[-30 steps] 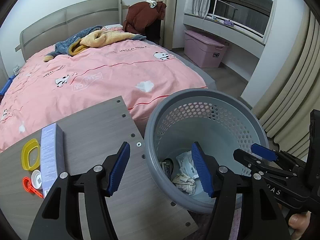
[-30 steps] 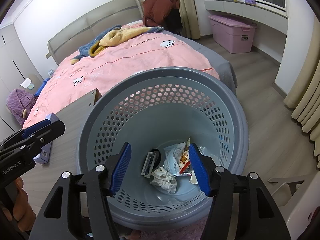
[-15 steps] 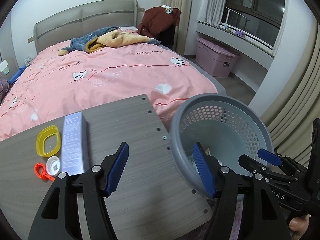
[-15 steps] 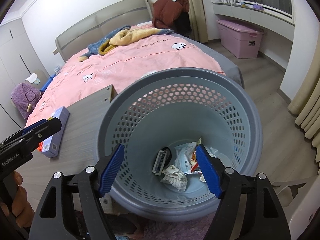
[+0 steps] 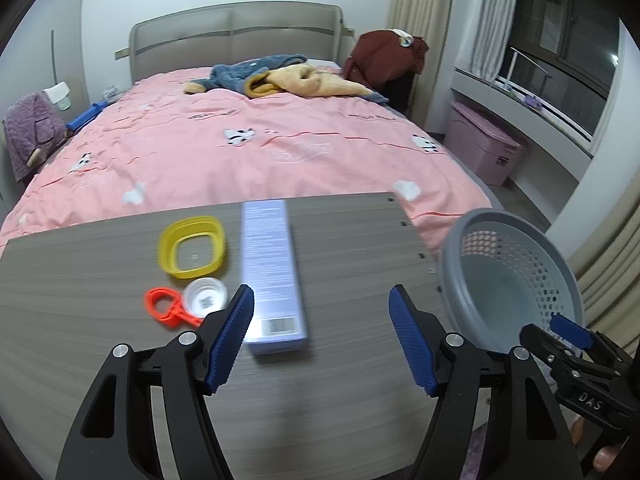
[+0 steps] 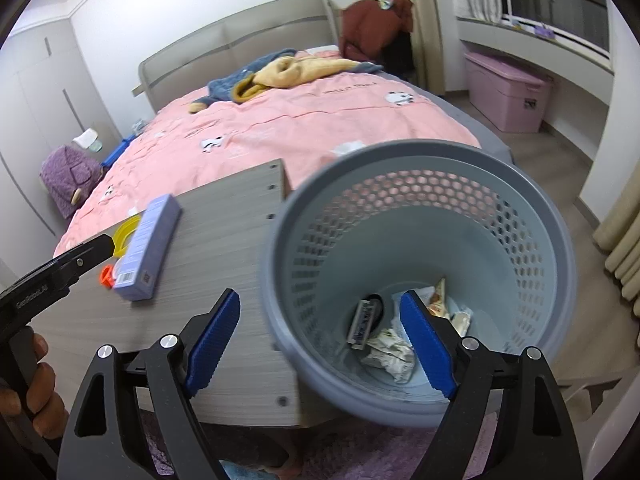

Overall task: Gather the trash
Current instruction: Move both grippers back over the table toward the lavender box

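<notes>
So the grey basket (image 6: 420,272) sits right off the end of the wooden table (image 5: 340,380), and it already has some wrappers and crumpled paper (image 6: 390,354) at the bottom. Using the basket as the reference: 4 things are left on the table, all on the side away from it. Nearest the basket is a long pale purple box (image 5: 272,272), lying flat. Just past the box there's a yellow square ring (image 5: 192,246), a small white cap (image 5: 205,302) and an orange plastic loop (image 5: 168,312), the cap and loop touching.

Left gripper (image 5: 322,340) hangs over the table with its jaws wide and nothing between them; they've just been opening. The box end is right ahead of its left pad. Right gripper (image 6: 320,342) is empty too, jaws spread wide and just been opening, straddling the basket's near rim.

What could go wrong, I'd guess: the box is wide, so a grab across it might slip or shove it into the cap and loop. And the right jaws are so close to the rim that a bump could tip the light basket.
</notes>
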The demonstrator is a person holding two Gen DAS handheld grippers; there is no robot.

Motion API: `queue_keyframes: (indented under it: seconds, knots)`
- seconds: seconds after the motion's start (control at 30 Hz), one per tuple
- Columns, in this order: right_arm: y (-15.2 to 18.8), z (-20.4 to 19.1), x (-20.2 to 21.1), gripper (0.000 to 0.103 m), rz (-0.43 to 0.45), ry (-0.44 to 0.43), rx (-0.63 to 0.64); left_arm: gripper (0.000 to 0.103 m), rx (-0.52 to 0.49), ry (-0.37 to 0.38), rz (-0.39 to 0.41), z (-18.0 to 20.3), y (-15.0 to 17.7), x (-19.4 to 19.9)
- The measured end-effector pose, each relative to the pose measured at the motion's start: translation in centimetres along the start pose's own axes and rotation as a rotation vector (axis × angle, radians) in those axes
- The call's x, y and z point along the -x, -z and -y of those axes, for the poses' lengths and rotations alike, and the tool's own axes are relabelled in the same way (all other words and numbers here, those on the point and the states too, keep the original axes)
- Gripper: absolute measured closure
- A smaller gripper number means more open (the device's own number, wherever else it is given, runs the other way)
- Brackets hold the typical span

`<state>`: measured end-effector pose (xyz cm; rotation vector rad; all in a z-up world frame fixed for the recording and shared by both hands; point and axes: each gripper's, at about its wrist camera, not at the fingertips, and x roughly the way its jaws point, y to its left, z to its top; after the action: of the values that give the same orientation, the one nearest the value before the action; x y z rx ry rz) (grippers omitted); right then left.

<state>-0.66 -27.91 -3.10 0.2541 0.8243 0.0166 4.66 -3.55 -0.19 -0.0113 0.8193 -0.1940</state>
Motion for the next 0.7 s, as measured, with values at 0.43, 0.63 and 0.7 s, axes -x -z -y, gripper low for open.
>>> queue_keyframes:
  seconds: [0.43,0.63,0.7]
  knots:
    - [-0.7,-7.3,-1.5,0.019,-0.004,-0.073,0.121,0.036,0.120,-0.153,0.013,-9.4,2.0,1.4]
    - [-1.0,-11.0,-2.9,0.019,-0.021,-0.109,0.176,0.036,0.162,-0.194,0.015,-12.3,2.8,1.6]
    - [-1.3,-12.1,-3.6,0.019,-0.031,-0.119,0.194,0.036,0.173,-0.199,0.014,-12.8,2.9,1.6]
